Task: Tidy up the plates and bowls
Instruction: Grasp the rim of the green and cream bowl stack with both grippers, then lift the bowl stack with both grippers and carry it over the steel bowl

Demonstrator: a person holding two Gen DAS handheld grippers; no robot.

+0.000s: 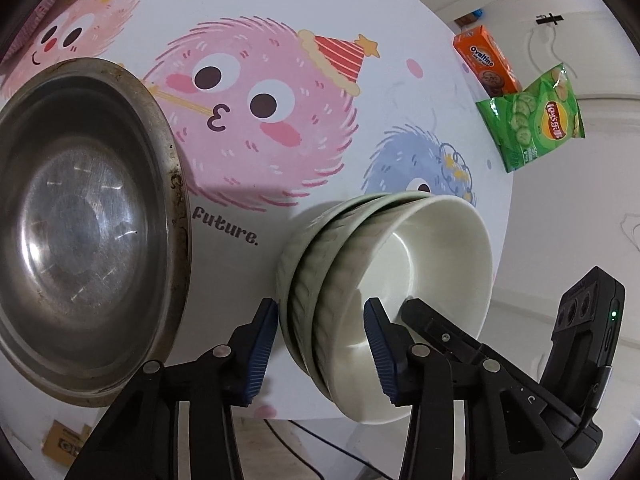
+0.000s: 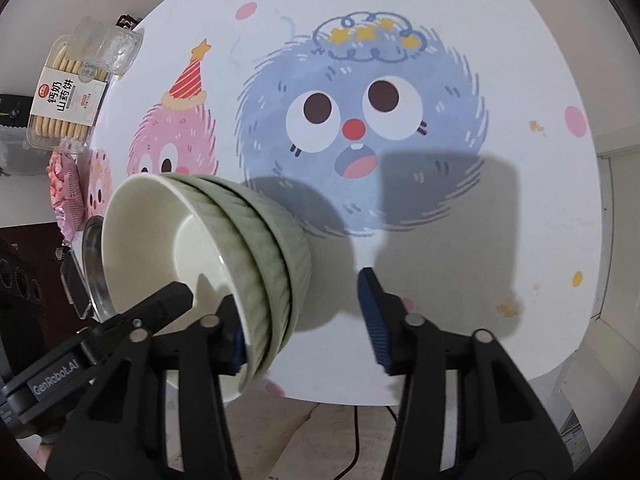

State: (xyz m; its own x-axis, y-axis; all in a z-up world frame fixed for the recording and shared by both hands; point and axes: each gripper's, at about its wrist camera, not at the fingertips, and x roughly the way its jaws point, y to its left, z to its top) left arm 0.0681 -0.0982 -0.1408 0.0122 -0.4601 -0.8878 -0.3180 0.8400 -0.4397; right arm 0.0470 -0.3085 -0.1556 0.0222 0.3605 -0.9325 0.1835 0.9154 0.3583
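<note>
A round table (image 1: 360,8) under a white cloth printed with fuzzy cartoon monsters fills both wrist views. The stack of bowls (image 1: 400,248), three nested, ribbed green outside and white inside, sits close to the near edge.

My left gripper (image 1: 320,340) is about half open, straddling its side of the stack. One blue pad looks pressed on the outer ribbed wall and the other on the inner wall, so I judge it has a pinch. My right gripper (image 2: 300,304) is open about as far. One finger is inside the top bowl, but the outer pad stands clear of the wall, so it holds nothing yet.

If I lift now, I expect only one side to carry. The stack could tip toward the open hand, the rims could slide apart, or the glazed inner wall could slip from the pad. With the table edge so near, a slip likely means the floor.

The steel plate (image 1: 80,220) lies just beside the stack on my left, so a swing that way would clip it. The Ovaltine box (image 1: 486,62), Lay's bag (image 1: 532,120), biscuit tray (image 2: 66,92) and pink snack bag (image 2: 64,188) sit at the far rim, well apart.
</note>
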